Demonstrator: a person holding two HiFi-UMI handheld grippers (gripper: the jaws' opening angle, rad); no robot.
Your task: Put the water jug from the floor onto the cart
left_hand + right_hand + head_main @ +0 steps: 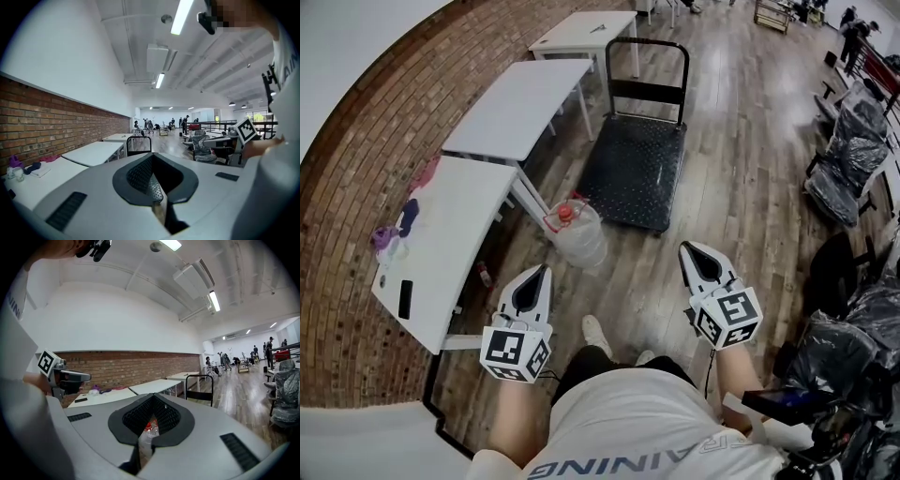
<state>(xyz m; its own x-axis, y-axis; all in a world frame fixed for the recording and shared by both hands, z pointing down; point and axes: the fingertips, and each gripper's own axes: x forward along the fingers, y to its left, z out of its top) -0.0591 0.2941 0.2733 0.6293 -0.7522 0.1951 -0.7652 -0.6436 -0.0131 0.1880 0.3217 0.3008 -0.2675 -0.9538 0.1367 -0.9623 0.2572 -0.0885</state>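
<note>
The clear water jug, with a red cap and red handle, stands on the wooden floor beside a white table's leg. Just beyond it is the black flatbed cart, its upright handle at the far end. My left gripper hovers shut and empty just before the jug, slightly left of it. Level with it, my right gripper is also shut and empty, to the right of the jug. In the right gripper view the jug shows through the slit between the right gripper's jaws. The left gripper points at the cart's handle.
White tables run in a row along the brick wall on the left; the nearest carries a phone and small items. Black office chairs wrapped in plastic stand on the right. My feet are on the floor just behind the jug.
</note>
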